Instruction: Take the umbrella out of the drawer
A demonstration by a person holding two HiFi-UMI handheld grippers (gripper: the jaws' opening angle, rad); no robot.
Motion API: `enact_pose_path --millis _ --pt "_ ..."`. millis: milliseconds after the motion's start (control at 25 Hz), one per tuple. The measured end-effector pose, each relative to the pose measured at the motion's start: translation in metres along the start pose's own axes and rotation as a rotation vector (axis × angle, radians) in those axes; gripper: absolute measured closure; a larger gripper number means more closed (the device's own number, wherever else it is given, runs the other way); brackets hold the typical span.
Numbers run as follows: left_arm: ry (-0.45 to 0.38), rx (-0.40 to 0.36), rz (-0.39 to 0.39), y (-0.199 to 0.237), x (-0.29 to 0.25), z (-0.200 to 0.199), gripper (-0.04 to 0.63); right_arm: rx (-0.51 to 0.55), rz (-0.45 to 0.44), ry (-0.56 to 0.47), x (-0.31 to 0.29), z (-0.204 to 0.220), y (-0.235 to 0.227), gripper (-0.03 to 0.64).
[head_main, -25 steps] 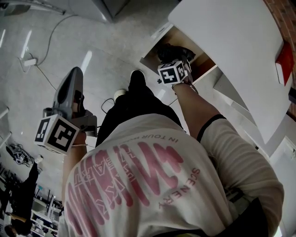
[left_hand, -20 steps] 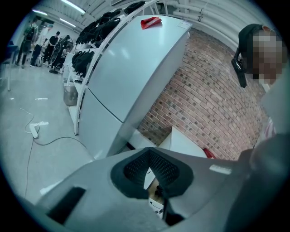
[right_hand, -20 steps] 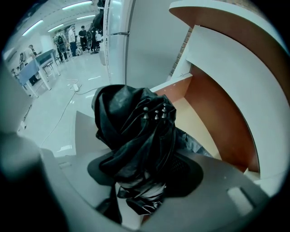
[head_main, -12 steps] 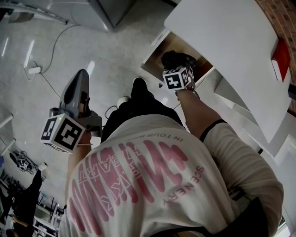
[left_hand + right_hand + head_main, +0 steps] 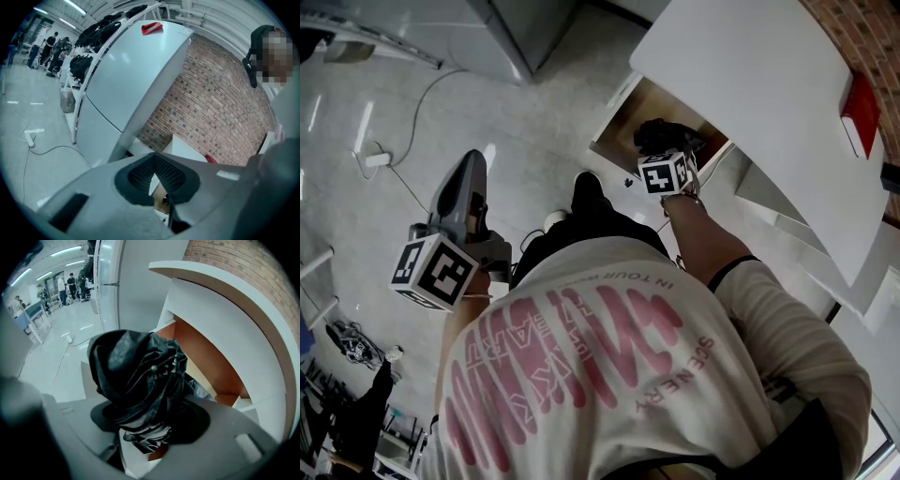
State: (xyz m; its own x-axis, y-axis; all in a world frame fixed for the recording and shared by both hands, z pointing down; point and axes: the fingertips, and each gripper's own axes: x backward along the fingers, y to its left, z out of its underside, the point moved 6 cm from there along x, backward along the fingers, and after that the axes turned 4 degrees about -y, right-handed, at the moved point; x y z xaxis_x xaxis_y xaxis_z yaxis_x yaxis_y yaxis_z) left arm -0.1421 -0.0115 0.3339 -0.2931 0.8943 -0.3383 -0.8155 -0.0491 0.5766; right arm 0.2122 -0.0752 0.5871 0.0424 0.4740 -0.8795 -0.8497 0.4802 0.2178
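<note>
The umbrella (image 5: pixel 660 137) is black, folded and crumpled, and hangs just above the open drawer (image 5: pixel 622 133), whose inside is brown wood. My right gripper (image 5: pixel 662 150) points steeply down and is shut on it. In the right gripper view the umbrella (image 5: pixel 136 376) fills the space between the pads, its metal rib tips showing, with the drawer's brown wall (image 5: pixel 201 357) behind. My left gripper (image 5: pixel 468 167) is held out at the left over the floor, away from the drawer. In its own view the left gripper (image 5: pixel 154 165) holds nothing and its pad tips meet.
A white curved tabletop (image 5: pixel 750 94) overhangs the drawer, with a red object (image 5: pixel 860 103) on it by the brick wall. A power strip with its cable (image 5: pixel 375 159) lies on the floor at the left. A grey cabinet (image 5: pixel 525 28) stands at the back. My shoe (image 5: pixel 586 192) is by the drawer.
My right gripper has lifted the umbrella a little higher out of the drawer. The left gripper has stayed about where it was.
</note>
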Motion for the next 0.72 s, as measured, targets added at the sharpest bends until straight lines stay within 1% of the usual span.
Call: enact_pose_path --millis 280,720 --pt "0.006 -0.002 0.026 0.002 0.006 -0.008 0.592 -0.029 0.019 0.004 0.017 0.0 -0.002 0.359" --pt "0.001 0.002 0.072 0.005 0.013 -0.021 0.591 -0.107 0.04 -0.031 0.046 -0.012 0.0 0.36"
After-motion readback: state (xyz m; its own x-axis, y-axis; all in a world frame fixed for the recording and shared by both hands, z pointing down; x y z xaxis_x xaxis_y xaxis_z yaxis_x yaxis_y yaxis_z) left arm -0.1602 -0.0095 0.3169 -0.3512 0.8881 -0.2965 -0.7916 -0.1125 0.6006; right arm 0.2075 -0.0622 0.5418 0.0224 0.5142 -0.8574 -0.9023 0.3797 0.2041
